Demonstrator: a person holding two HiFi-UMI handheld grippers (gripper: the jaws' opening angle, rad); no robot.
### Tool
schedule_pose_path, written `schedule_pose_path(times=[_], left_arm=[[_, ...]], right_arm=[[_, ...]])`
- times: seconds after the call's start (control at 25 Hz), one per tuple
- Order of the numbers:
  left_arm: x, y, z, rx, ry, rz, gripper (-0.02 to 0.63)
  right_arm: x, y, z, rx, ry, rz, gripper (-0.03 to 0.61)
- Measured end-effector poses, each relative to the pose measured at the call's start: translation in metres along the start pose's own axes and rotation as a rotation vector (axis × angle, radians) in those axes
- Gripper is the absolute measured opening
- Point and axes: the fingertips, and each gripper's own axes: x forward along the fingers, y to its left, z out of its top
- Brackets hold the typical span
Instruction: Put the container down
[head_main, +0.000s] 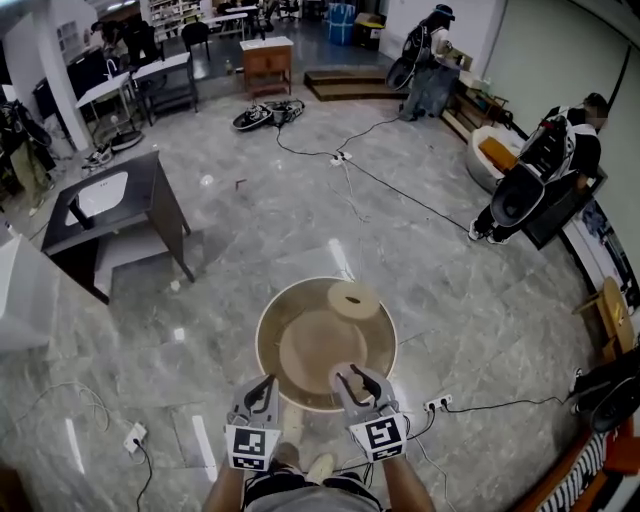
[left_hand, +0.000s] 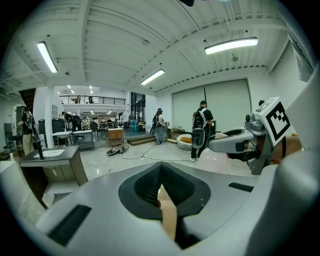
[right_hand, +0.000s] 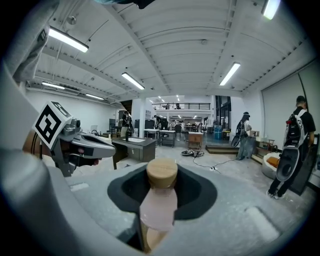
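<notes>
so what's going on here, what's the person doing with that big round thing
A person holds a wide round container by its near rim with two grippers. The left gripper is closed on the thin rim edge; the right gripper is closed on a pale pink piece with a round wooden top. The container is down near the grey floor by the person's feet; whether it has touched down can't be told.
</notes>
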Motion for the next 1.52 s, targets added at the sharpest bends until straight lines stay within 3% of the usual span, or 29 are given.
schedule_pose_path(times=[0.24, 0.84, 1.52], left_arm=[[0.041, 0.031, -0.006, -0.009, 0.016, 0.015, 0.017], [0.14, 0.099, -0.051, -0.046, 0.064, -0.007, 0.017], [0.223, 0.14, -0.115, -0.056, 0.112, -0.051, 0.017]], right_arm=[[0.052, -0.013, 0.002, 0.008, 0.003, 0.022, 0.123], [0.178, -0.027, -0.036, 0.022, 0.066, 0.025, 0.123], [0.281, -0.034, -0.108, 0.032, 0.106, 0.032, 0.123]])
